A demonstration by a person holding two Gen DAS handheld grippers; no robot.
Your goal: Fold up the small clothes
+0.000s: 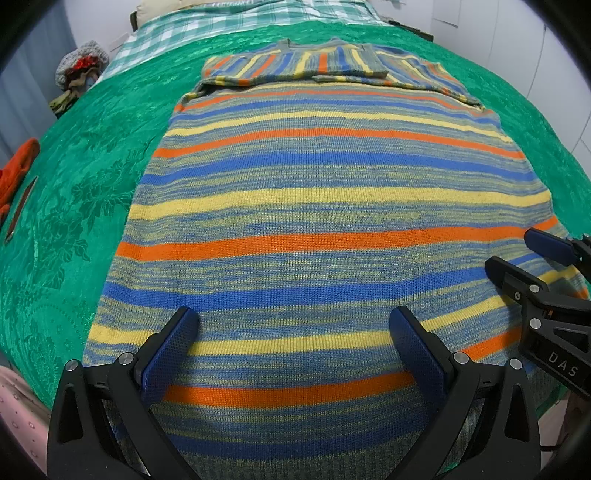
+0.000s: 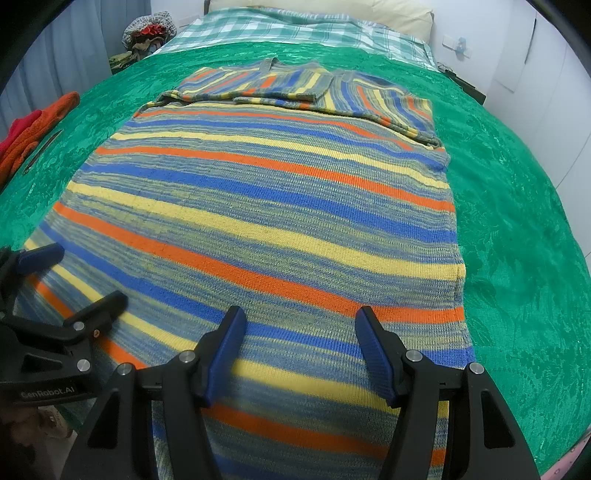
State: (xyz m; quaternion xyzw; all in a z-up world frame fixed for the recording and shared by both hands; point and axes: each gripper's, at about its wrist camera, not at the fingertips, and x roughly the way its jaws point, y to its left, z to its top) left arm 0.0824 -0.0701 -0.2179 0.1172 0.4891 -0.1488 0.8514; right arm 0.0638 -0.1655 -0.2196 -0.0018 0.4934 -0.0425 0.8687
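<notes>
A knitted sweater point(image 1: 332, 184) point(image 2: 277, 192) with blue, yellow and orange stripes lies flat on the bed, its hem end nearest me. Both sleeves point(image 1: 295, 62) point(image 2: 277, 85) are folded across the chest at the far end. My left gripper point(image 1: 293, 314) point(image 2: 86, 273) stands open over the hem area towards the sweater's left side, nothing between its blue pads. My right gripper point(image 2: 301, 312) point(image 1: 511, 249) is also open, over the hem area towards the right edge. I cannot tell whether the fingertips touch the knit.
A green patterned bedspread point(image 1: 92, 166) point(image 2: 517, 221) surrounds the sweater. Red and orange clothes point(image 1: 18, 166) point(image 2: 37, 122) and a thin dark stick point(image 1: 20, 210) lie at the left edge. A checked sheet point(image 1: 221, 18) and a pillow point(image 2: 332, 11) lie beyond.
</notes>
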